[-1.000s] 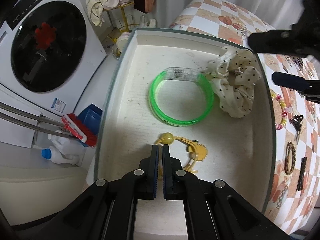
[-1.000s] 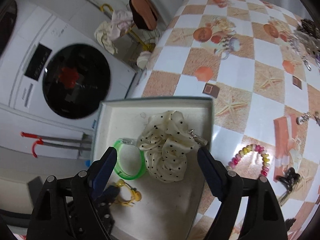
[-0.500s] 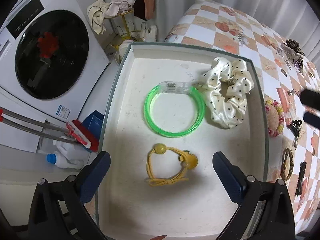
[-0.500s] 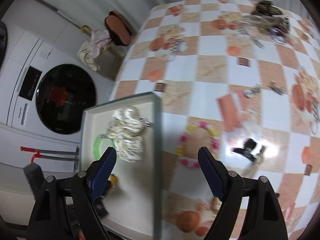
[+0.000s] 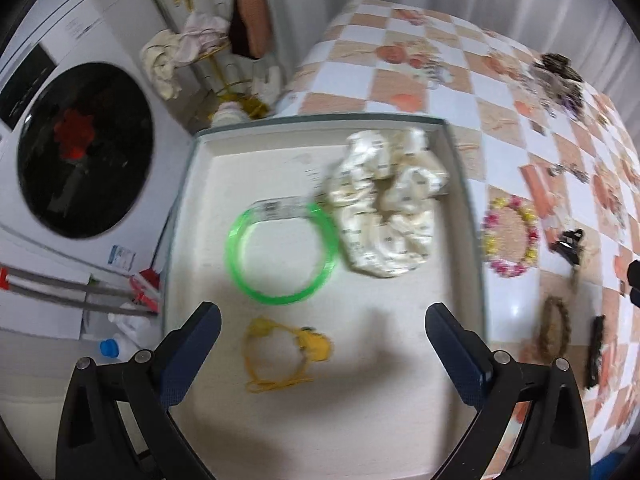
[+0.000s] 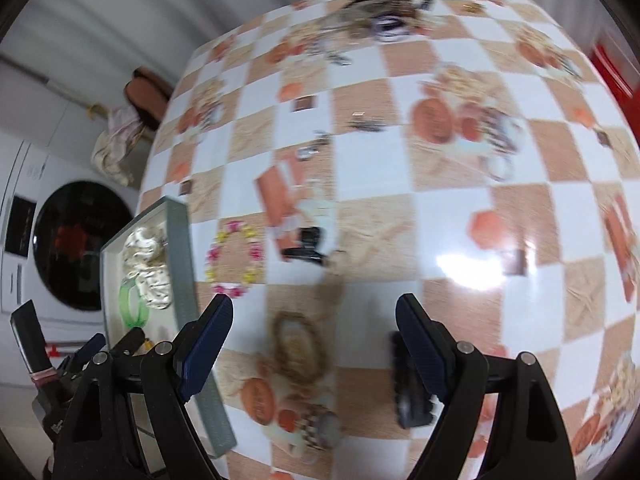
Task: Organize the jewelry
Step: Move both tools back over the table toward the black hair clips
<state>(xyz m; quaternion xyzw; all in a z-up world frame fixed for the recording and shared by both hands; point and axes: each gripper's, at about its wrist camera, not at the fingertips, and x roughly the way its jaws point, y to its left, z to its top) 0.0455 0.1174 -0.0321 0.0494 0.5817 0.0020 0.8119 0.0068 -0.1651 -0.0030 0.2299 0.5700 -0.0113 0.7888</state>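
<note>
Down inside the tray (image 5: 182, 216), at about 6 o'clock in the left view, the yellow hair tie (image 5: 286, 354) now lies loose on the tray floor. A second ago the left gripper (image 5: 320, 344) had its fingers pinched shut on that tie; now its fingers are wide apart with nothing between them, and the tie sits alone just below the green bangle (image 5: 282, 254). The spotted scrunchie (image 5: 386, 204) is at 1 o'clock from the bangle, touching it. So three things are put away in the tray, and that drop looks done. The right gripper (image 6: 314, 328) has swung off the tray and now looks over the checkered bench (image 6: 460, 216). Its fingers are wide apart and empty too. Between them, low at 6 o'clock, lies a brown bead bracelet (image 6: 298, 346), and a dark hair clip (image 6: 408, 384) sits just by the right finger. A pink and yellow bead bracelet (image 6: 234, 258) lies at 10 o'clock, close to the tray wall, with a black clip (image 6: 306, 244) beside it. More small things are piled far off at 12 o'clock, too blurry to name. I think the brown bracelet is next, since the open fingers are right over it. Lots of pieces are still out on the bench.
</note>
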